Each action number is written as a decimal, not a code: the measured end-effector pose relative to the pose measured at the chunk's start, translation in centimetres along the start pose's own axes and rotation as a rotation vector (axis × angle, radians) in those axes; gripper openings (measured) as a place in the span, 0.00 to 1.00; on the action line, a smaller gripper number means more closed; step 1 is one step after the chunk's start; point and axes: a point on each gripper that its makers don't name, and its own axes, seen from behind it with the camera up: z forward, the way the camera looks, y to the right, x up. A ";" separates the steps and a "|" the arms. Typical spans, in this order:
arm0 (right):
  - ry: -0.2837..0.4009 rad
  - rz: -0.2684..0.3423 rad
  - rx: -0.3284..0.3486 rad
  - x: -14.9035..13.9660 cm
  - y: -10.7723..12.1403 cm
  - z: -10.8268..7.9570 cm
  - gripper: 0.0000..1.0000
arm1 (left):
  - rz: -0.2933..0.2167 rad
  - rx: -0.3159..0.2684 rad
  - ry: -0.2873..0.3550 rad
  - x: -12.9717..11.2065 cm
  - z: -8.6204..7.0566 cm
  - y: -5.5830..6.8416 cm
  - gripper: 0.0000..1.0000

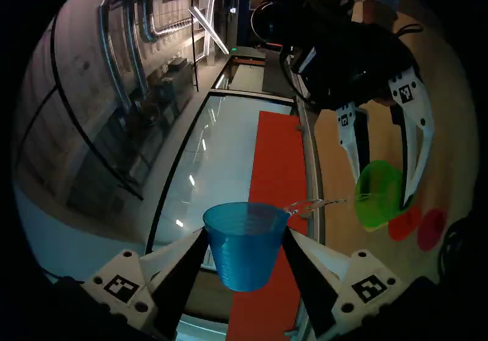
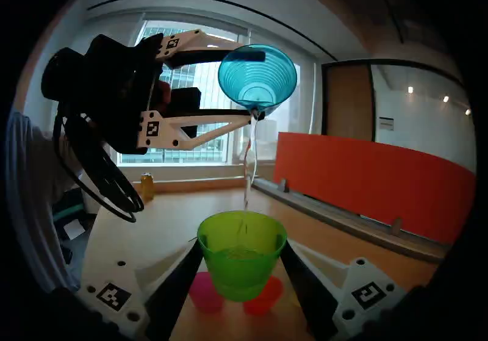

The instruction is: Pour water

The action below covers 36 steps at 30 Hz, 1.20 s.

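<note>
My left gripper (image 1: 246,251) is shut on a blue plastic cup (image 1: 247,243). In the right gripper view the blue cup (image 2: 257,77) is tipped over, high up in the left gripper (image 2: 253,82). A thin stream of water (image 2: 250,158) falls from its lip into a green cup (image 2: 242,262) that holds some water. My right gripper (image 2: 242,271) is shut on the green cup, directly below the blue one. In the left gripper view the stream (image 1: 311,205) runs across to the green cup (image 1: 378,193), held in the right gripper (image 1: 383,194).
A pink cup (image 2: 205,292) and a red cup (image 2: 263,295) sit on the wooden table (image 2: 165,219) under the green cup. An orange divider panel (image 2: 378,182) runs along the table's edge. A yellow can (image 2: 147,185) stands by the window. A person's sleeve (image 2: 30,188) is at left.
</note>
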 end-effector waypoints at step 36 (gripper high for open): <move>0.024 0.008 -0.014 0.9 0.6 -0.2 0.89 | 0.234 0.056 0.037 2.8 0.7 -1.8 0.85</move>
